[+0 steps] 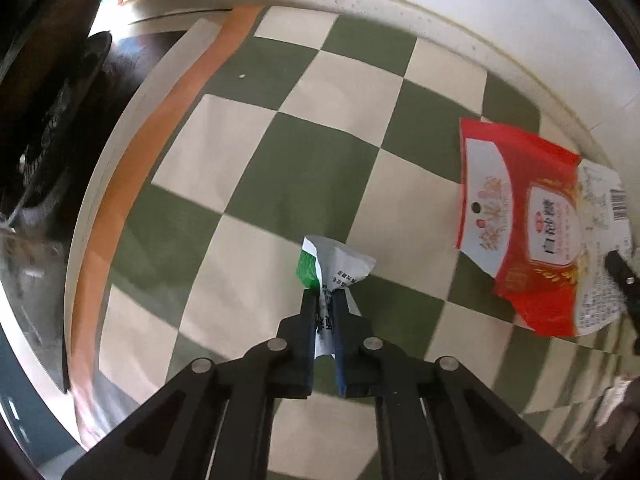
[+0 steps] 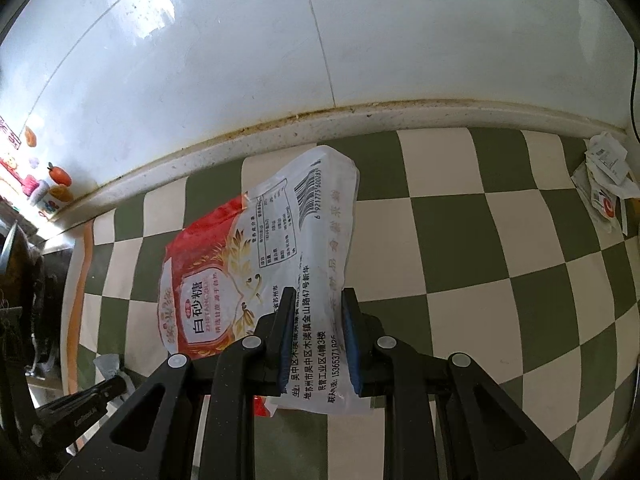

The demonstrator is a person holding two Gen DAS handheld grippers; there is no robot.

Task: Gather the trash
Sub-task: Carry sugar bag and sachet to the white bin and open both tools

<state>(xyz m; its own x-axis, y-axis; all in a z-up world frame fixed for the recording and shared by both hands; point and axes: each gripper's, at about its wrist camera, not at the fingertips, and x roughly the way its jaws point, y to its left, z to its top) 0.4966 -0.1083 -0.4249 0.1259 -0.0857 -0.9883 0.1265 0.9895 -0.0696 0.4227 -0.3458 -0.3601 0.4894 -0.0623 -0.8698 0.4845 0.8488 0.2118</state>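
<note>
Crumpled receipts lie beside the white wall, on checkered cloth.

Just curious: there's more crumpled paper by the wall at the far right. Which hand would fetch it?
Probably right, once freed: the papers show only in its view, on its side. Both are full now: right gripper holds the sugar bag, left gripper a wrapper.

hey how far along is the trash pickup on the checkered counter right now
Nothing visibly binned yet. In hand: left tongs pinch a small green-white wrapper; right tongs hold the red sugar bag. Left: crumpled papers by the wall.
</note>
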